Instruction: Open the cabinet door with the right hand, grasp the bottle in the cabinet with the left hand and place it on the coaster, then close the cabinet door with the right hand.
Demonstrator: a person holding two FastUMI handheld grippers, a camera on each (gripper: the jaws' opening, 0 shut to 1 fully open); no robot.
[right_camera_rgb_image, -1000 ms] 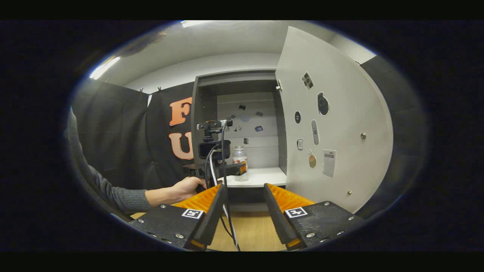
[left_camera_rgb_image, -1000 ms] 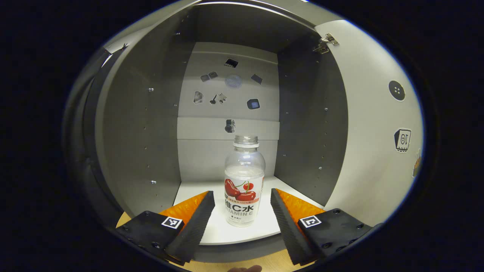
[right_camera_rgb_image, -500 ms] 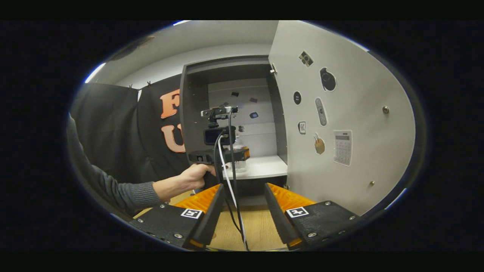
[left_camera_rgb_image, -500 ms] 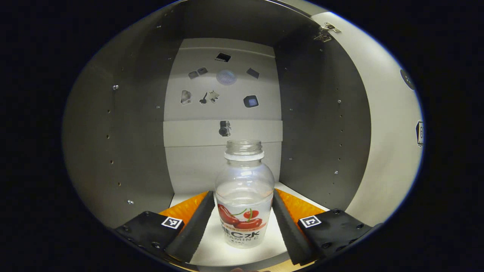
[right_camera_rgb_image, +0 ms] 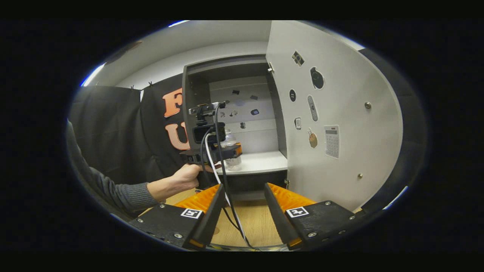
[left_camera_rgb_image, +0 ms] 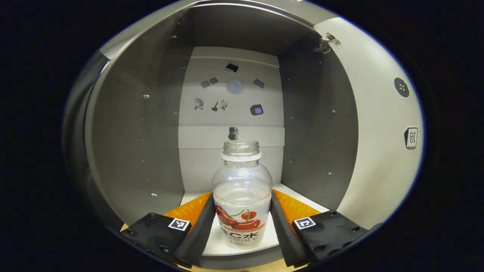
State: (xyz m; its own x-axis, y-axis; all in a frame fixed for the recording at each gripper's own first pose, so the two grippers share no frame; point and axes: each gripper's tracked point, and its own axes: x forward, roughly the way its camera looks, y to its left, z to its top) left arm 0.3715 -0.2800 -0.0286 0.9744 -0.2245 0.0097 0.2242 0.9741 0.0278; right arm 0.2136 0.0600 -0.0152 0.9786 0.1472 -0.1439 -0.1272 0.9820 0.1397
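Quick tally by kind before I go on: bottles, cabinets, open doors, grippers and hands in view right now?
Bottles: 1, the bottle between the left gripper fingers
Cabinets: 1, the cabinet
Open doors: 1, the cabinet door
Grippers: 2, left gripper and right gripper
Hands: 1, the hand holding the left gripper
Total: 6

Left claw closed on load — right claw agape.

white cabinet shelf, bottle upright
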